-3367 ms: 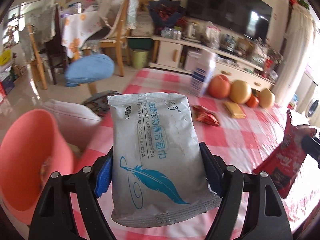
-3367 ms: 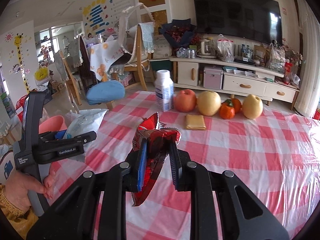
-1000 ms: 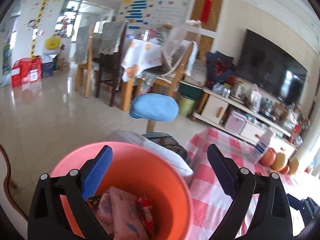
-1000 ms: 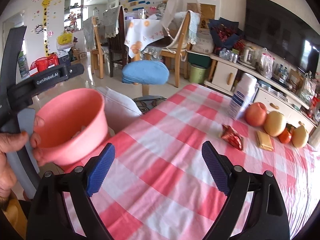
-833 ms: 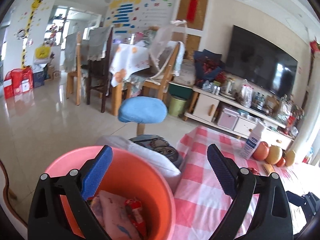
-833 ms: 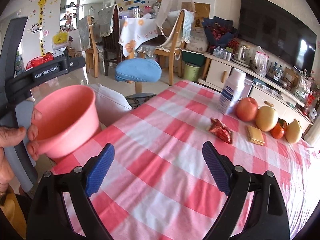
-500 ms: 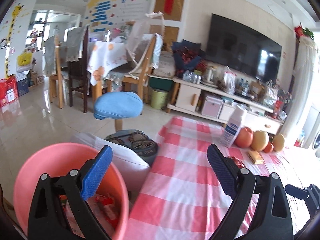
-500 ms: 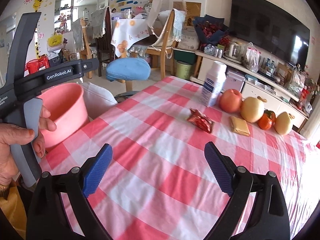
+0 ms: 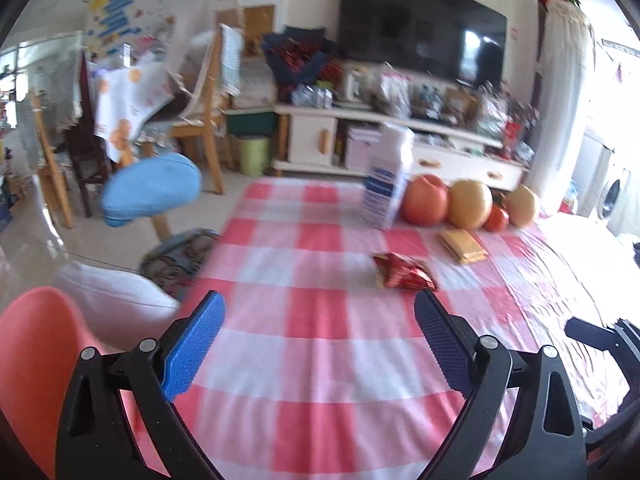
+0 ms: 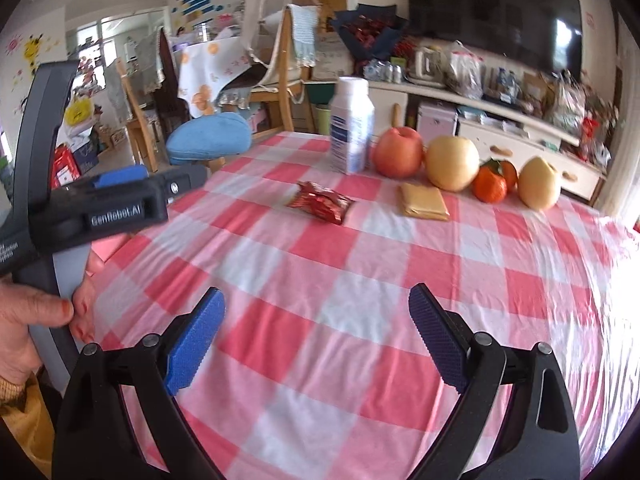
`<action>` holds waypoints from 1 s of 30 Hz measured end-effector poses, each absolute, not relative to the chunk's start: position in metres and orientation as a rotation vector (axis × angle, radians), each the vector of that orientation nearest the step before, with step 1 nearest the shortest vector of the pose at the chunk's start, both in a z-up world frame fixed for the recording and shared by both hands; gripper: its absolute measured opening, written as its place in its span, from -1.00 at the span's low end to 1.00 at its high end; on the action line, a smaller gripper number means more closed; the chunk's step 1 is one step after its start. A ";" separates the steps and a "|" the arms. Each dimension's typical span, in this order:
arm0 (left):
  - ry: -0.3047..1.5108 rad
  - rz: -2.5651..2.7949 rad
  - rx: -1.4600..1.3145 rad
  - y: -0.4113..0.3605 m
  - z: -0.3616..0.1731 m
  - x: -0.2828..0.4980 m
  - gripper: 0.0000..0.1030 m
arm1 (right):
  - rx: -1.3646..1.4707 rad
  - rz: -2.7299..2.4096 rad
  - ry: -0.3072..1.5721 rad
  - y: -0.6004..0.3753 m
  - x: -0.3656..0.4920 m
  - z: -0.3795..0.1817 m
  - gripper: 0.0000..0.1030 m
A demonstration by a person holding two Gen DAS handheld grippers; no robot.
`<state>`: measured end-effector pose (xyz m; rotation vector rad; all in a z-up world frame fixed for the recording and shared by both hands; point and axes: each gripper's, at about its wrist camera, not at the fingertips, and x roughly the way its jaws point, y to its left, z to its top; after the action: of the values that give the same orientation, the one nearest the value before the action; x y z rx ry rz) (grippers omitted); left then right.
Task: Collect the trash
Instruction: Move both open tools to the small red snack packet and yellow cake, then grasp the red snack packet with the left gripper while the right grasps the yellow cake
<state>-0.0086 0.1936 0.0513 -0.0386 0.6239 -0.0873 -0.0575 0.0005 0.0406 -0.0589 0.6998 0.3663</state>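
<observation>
Left wrist view: you've got the pink bin (image 9: 36,364) at the counter (image 9: 320,360) edge, lower left; its contents aren't visible from here. Left to collect: the red wrapper (image 9: 402,274) lying mid-counter, and probably the flat yellow packet (image 9: 463,245) just past it, near the fruit. Left tool (image 9: 318,344) is spread wide, nothing between the pads. Right tool (image 10: 316,338) likewise gapes empty above the checked cloth, touching nothing; red wrapper sits well ahead of it.
</observation>
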 end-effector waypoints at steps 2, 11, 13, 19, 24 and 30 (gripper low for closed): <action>0.661 -0.114 -0.045 0.181 0.044 0.003 0.83 | -0.046 0.360 0.711 -0.008 -0.052 0.039 0.82; 0.777 -0.181 -0.121 0.151 0.011 0.066 0.83 | 0.012 0.302 0.761 -0.052 0.003 0.032 0.82; 0.806 -0.186 -0.149 0.151 0.005 0.080 0.65 | 0.027 0.293 0.773 -0.060 0.020 0.029 0.82; 0.857 -0.207 -0.240 0.155 -0.010 0.105 0.54 | 0.040 0.300 0.801 -0.064 0.071 0.023 0.81; 0.858 -0.225 -0.276 0.156 -0.010 0.114 0.54 | 0.031 0.298 0.839 -0.057 0.108 0.016 0.79; 0.861 -0.237 -0.253 0.148 -0.011 0.122 0.50 | -0.025 0.267 0.878 -0.046 0.135 0.005 0.59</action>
<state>0.1221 0.1477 -0.0107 -0.2529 0.8614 -0.2372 0.1350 -0.0456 0.0047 -0.0246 0.8784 0.2675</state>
